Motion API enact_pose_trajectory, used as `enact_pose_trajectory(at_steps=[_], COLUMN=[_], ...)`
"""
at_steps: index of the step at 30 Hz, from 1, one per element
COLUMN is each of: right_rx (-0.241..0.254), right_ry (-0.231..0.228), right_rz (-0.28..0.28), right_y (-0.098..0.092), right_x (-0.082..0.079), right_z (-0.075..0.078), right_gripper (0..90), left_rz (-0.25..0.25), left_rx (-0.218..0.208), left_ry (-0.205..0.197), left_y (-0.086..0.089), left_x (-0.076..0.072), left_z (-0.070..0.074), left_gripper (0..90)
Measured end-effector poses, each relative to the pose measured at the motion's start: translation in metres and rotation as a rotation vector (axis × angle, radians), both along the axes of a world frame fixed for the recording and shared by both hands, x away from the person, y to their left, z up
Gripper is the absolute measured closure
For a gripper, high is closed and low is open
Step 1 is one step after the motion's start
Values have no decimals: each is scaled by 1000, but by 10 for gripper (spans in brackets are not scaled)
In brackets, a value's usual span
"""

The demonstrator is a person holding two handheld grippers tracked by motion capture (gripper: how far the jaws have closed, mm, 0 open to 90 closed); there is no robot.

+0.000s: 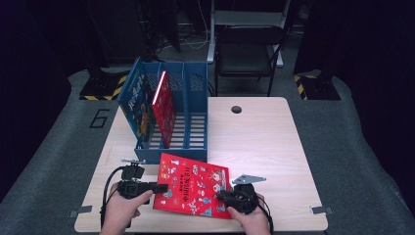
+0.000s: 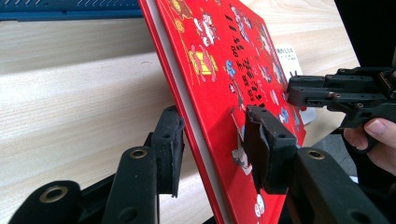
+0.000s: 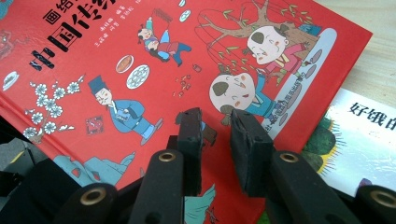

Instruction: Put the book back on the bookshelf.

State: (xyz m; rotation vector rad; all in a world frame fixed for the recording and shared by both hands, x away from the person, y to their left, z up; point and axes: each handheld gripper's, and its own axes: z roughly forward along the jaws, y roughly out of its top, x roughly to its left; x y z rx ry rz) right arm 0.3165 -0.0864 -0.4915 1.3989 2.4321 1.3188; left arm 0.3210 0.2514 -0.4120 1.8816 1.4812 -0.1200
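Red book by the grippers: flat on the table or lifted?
Lifted on one side. The red book tilts up off the table, its edge between the left gripper jaws.

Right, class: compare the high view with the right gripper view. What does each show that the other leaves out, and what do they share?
High view: the blue file rack with a red book standing in it, the whole wooden table and a black chair behind. Right gripper view: a white book with black characters lying partly under the red picture book, plus the cartoon figures on its cover in detail. Shared: the red picture book and the right hand-held gripper over its cover.
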Motion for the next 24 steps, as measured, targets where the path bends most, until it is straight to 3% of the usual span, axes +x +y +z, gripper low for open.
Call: enact_pose_trajectory(at_steps=[5, 9, 12, 14, 15, 16, 20, 24], right_rx=[26, 17, -6, -5, -22, -22, -9, 49], right_ry=[13, 13, 17, 15, 23, 23, 64, 133], right_rz=[-11, -24, -58, -56, -76, -76, -111, -141], right_y=[-4, -6, -8, -8, -8, -8, -13, -19], right_x=[2, 3, 4, 4, 5, 5, 8, 12], right_z=[-3, -3, -4, -4, -4, -4, -6, -12], right_gripper=[801, 785, 655, 645, 564, 564, 460, 407], left_rz=[-6, 0, -2, 1, 6, 6, -6, 0], left_rx=[-4, -8, -9, -6, -7, -7, -13, -11], left_ry=[-4, 0, 1, -5, -7, -7, -6, 4], left_y=[2, 1, 2, 2, 2, 2, 2, 2], left_x=[0, -1, -1, -1, -2, -2, -2, -2], left_z=[-2, -1, -2, -2, -3, -3, -2, -4], left_gripper=[586, 587, 586, 586, 585, 585, 586, 585])
